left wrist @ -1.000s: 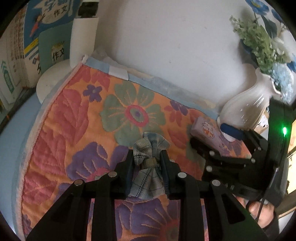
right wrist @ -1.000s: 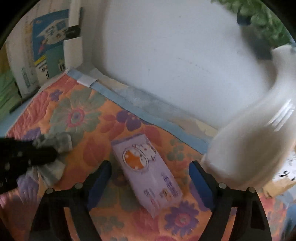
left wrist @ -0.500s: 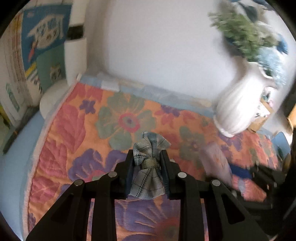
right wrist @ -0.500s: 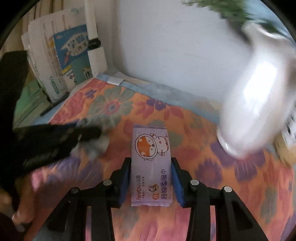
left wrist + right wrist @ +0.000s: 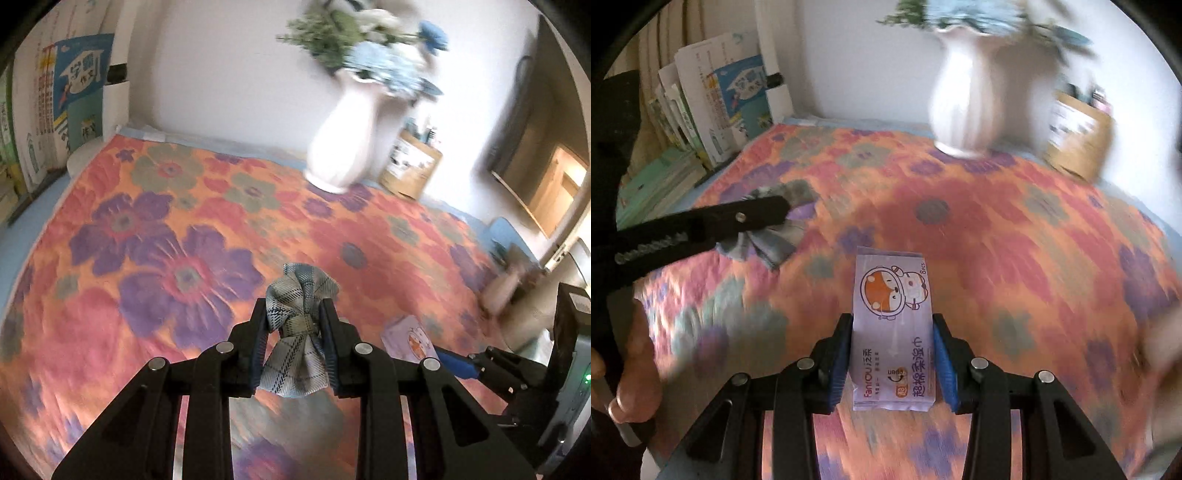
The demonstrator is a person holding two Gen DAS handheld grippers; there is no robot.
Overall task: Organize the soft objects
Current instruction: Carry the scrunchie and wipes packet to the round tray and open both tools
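My left gripper [image 5: 295,325] is shut on a grey-blue plaid fabric bow [image 5: 297,332] and holds it above the floral quilted mat [image 5: 147,229]. My right gripper [image 5: 892,343] is shut on a lilac pack of wet wipes [image 5: 892,325] with a cartoon hamster, lifted over the mat [image 5: 997,229]. In the right wrist view the left gripper [image 5: 764,218] with the bow [image 5: 768,243] is at the left. In the left wrist view the right gripper [image 5: 454,363] and the wipes pack [image 5: 406,338] are at the lower right.
A white vase with blue flowers [image 5: 347,136] [image 5: 964,96] stands at the mat's far edge by the wall. A wooden organiser box [image 5: 410,170] [image 5: 1078,140] sits to its right. Books and a white lamp base [image 5: 74,110] [image 5: 713,103] stand at the far left.
Both grippers have drawn back from the wall and risen with their objects. The right gripper closed on the wipes pack a second ago and has lifted it. The views are motion blurred.
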